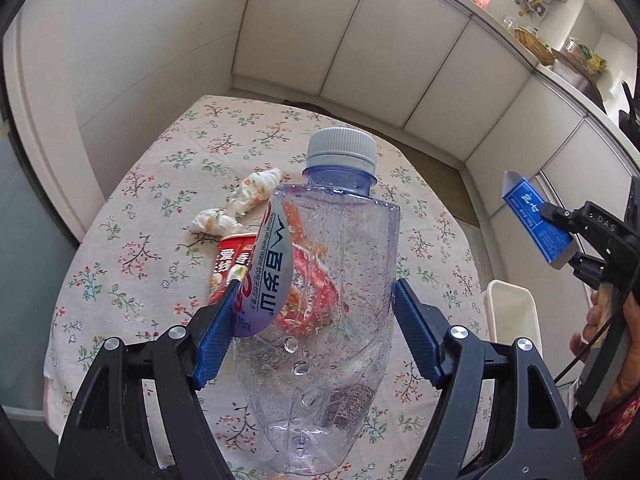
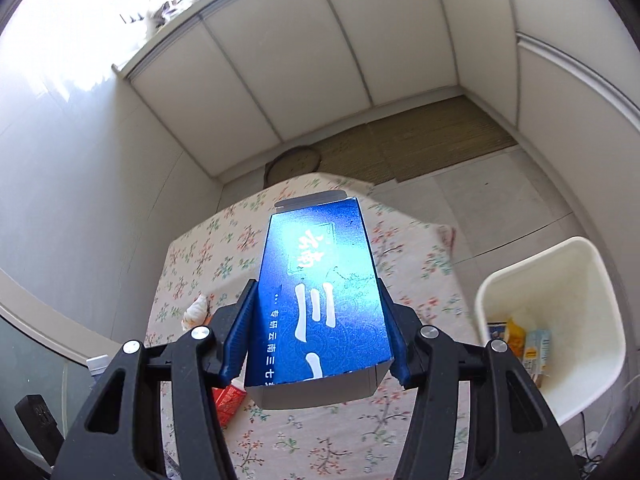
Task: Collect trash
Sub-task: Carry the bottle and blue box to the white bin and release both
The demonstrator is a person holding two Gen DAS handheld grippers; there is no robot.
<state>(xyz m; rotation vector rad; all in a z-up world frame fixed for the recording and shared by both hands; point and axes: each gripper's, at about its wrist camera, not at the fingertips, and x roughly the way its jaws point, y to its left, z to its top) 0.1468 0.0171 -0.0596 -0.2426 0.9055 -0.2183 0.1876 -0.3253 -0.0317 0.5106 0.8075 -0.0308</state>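
Currently mid-task. Left gripper [image 1: 312, 312] pinching clear plastic water bottle [image 1: 320, 300]; right gripper [image 2: 316, 332] pinching blue cardboard carton [image 2: 320, 300]; both lifted above floral-cloth table [image 1: 132, 248]. White plastic bin [image 2: 560, 280] beside table already holds some packets. Left on table: two crumpled tissues [image 1: 240, 204], red packet [image 1: 232, 264].

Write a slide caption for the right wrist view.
Right claw shut on a blue rectangular cardboard box, lifted over the floral tablecloth, white plastic bin alongside.
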